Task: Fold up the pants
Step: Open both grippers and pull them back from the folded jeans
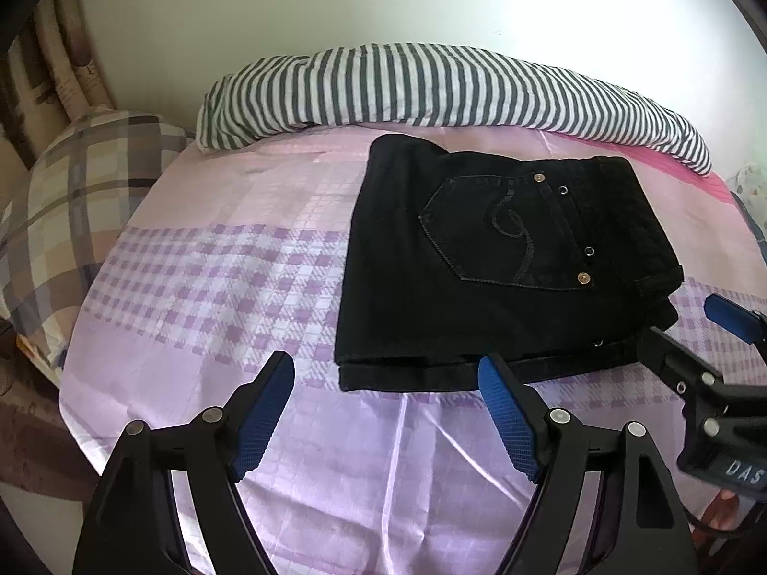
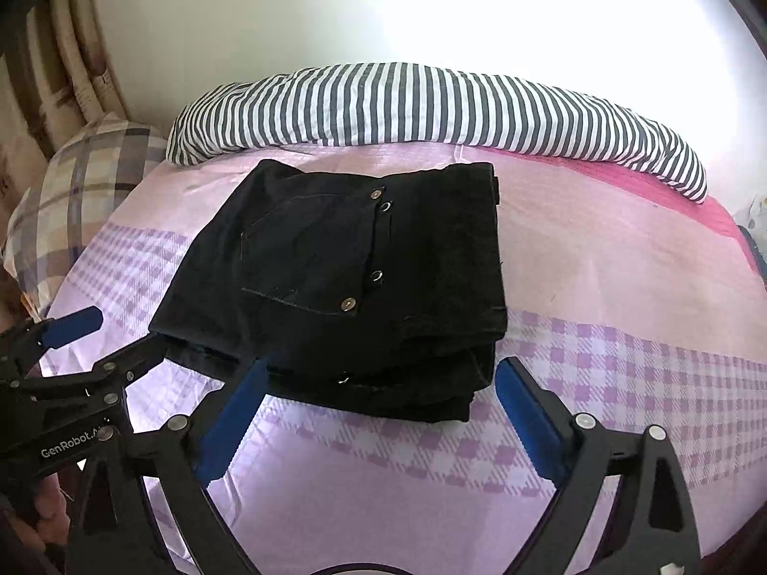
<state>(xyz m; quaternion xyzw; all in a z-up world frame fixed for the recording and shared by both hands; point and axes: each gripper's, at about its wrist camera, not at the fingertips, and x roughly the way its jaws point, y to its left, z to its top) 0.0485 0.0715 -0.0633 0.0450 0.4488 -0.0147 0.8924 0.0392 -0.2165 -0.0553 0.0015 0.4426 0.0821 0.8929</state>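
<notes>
Both the left claw (image 1: 386,373) and the right claw (image 2: 383,381) have black angular frames, ribbed blue finger pads (image 1: 508,424), silver round screws (image 2: 180,422) and white lettering on the housing.

Pink-checked bed (image 1: 215,263) bearing folded black pants (image 1: 479,263), striped bolster (image 1: 431,91), plaid pillow (image 1: 72,191).

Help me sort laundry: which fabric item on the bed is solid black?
The folded pants, lying on the lilac bedsheet. The rolled cloth behind them is grey-and-white striped, and the pillow at the left is plaid.
</notes>
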